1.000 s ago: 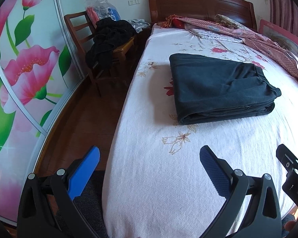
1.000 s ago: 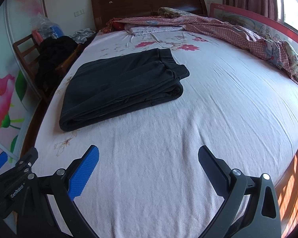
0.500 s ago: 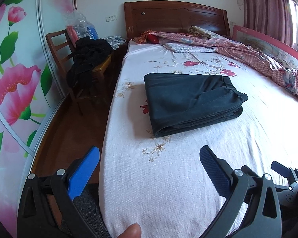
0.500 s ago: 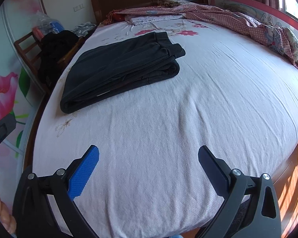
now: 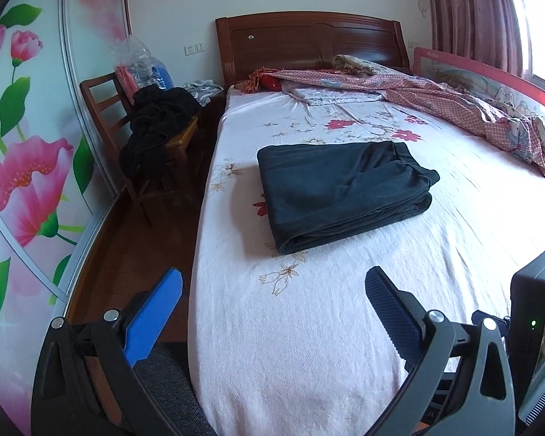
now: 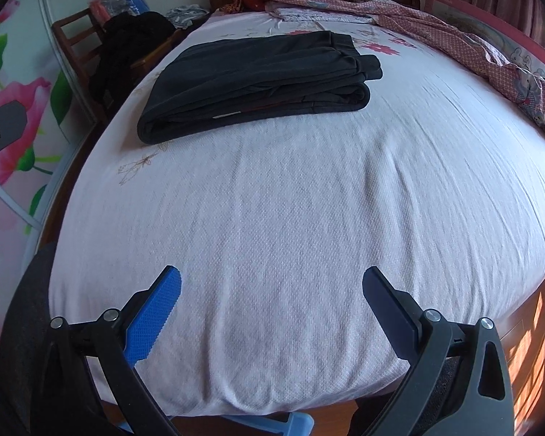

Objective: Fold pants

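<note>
The dark pants (image 5: 341, 189) lie folded into a flat rectangle on the white flowered bed sheet (image 5: 309, 327), towards the left side of the bed. They also show in the right wrist view (image 6: 258, 80). My left gripper (image 5: 272, 290) is open and empty, held back over the foot of the bed, well short of the pants. My right gripper (image 6: 272, 290) is open and empty too, over the foot end of the sheet (image 6: 290, 236). Neither gripper touches the pants.
A wooden chair (image 5: 134, 134) piled with black clothes stands left of the bed beside a flowered wardrobe door (image 5: 29, 167). A red patterned quilt (image 5: 454, 101) lies along the head and right side. The wooden headboard (image 5: 309, 43) is at the far end.
Both grippers have pulled back from the folded pants towards the foot of the bed. The pants lie unmoved. Both grippers stay open.
</note>
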Available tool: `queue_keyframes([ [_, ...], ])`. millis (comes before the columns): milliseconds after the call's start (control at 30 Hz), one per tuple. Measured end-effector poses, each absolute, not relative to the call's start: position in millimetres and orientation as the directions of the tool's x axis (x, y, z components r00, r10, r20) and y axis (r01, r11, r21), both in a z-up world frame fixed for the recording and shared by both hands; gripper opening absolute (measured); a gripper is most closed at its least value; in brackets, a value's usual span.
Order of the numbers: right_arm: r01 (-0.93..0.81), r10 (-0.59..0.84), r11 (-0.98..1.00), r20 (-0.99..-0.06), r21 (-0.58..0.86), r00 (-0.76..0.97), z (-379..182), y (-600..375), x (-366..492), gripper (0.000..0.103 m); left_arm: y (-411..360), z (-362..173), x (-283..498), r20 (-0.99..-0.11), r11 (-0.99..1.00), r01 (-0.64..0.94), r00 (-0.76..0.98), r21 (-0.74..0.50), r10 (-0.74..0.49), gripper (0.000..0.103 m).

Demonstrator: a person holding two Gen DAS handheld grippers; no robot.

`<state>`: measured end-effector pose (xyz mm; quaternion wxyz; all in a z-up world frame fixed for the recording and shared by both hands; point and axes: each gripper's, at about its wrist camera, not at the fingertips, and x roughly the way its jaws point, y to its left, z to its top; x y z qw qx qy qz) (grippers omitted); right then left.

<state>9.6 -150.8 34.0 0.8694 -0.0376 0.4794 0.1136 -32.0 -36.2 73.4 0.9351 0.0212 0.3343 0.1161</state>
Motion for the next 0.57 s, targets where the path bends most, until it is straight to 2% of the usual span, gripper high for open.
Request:
queue_keyframes([
  [233,-0.235,0.162,0.971,-0.846,0.045,0.508,32.2,-149.8,8.2,0.099,-33.4,72.8,-35.0,-0.606,0.97,-0.217,0.759,0.11,0.239,0.101],
  [567,-0.149,0.141,0.986,-0.835,0.072,0.531,36.8,-170.1,19.8,0.099,-29.7,34.9,-13.7,-0.729,0.989,-0.14,0.671,0.055,0.136,0.101],
])
